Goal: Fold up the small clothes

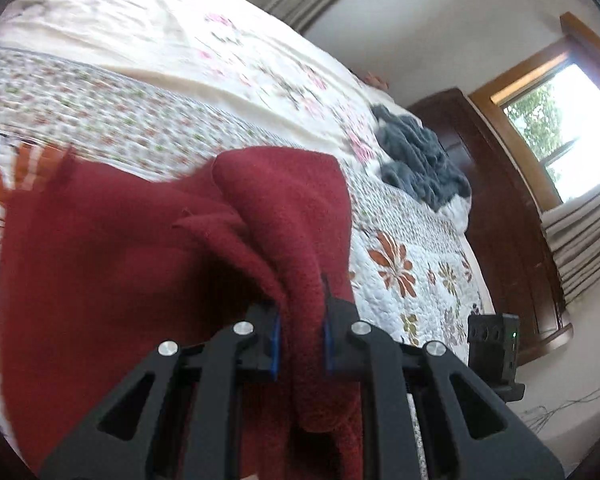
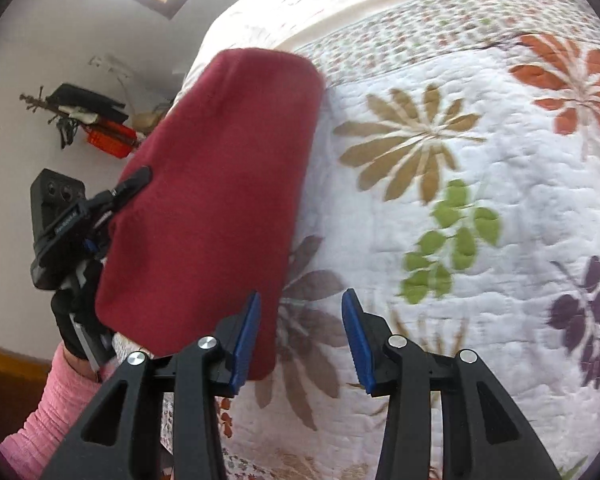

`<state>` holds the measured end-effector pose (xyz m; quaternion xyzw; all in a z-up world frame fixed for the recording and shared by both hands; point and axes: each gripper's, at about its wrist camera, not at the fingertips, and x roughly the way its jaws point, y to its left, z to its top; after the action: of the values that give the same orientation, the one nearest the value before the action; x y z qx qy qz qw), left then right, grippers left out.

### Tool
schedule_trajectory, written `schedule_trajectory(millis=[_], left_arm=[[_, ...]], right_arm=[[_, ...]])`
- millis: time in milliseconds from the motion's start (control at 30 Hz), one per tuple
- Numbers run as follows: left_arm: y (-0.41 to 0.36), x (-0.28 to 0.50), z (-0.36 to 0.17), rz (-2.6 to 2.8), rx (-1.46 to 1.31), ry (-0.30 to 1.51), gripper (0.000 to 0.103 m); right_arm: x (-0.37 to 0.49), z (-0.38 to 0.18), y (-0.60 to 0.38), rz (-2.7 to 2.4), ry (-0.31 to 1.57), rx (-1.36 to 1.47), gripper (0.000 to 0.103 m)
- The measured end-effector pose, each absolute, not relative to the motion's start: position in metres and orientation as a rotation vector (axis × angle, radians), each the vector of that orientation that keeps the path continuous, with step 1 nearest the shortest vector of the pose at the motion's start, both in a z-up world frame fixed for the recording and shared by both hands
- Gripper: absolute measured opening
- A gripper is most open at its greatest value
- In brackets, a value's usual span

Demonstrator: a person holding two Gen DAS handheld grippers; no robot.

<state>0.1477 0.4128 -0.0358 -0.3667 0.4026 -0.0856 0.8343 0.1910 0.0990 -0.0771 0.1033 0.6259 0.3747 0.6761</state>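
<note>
Left wrist view: the left gripper (image 1: 302, 334) pinches a fold of the red cloth (image 1: 140, 248), which fills the lower left and hides the quilt (image 1: 412, 240) beneath. A grey garment (image 1: 416, 160), perhaps a towel, lies centre right by the dark headboard (image 1: 500, 200).

Right wrist view: the right gripper (image 2: 300, 336) is spread, holding nothing; the cloth (image 2: 220, 200) hangs centre left, the left gripper (image 2: 100, 208) at its edge, a pink sleeve (image 2: 52, 412) lower left.

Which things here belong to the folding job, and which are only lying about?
Job: red cloth, left tool shut on it, right tool open, quilt as work surface.
Lying about: grey garment, curtains, wall shelf clutter.
</note>
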Motion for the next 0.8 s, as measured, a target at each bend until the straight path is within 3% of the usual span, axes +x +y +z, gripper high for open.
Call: schedule_trajectory(millis=[500, 800], left_arm=[[0.507, 0.105, -0.054, -0.068, -0.769, 0.87, 0.013], [0.55, 0.086, -0.106, 0.055, -0.816, 0.939, 0.014]], right_arm=[[0.157, -0.086, 0.182, 0.988, 1.481, 0.216, 0.052], [0.141, -0.11, 0.207, 1.003, 1.552, 0.178, 0.052]])
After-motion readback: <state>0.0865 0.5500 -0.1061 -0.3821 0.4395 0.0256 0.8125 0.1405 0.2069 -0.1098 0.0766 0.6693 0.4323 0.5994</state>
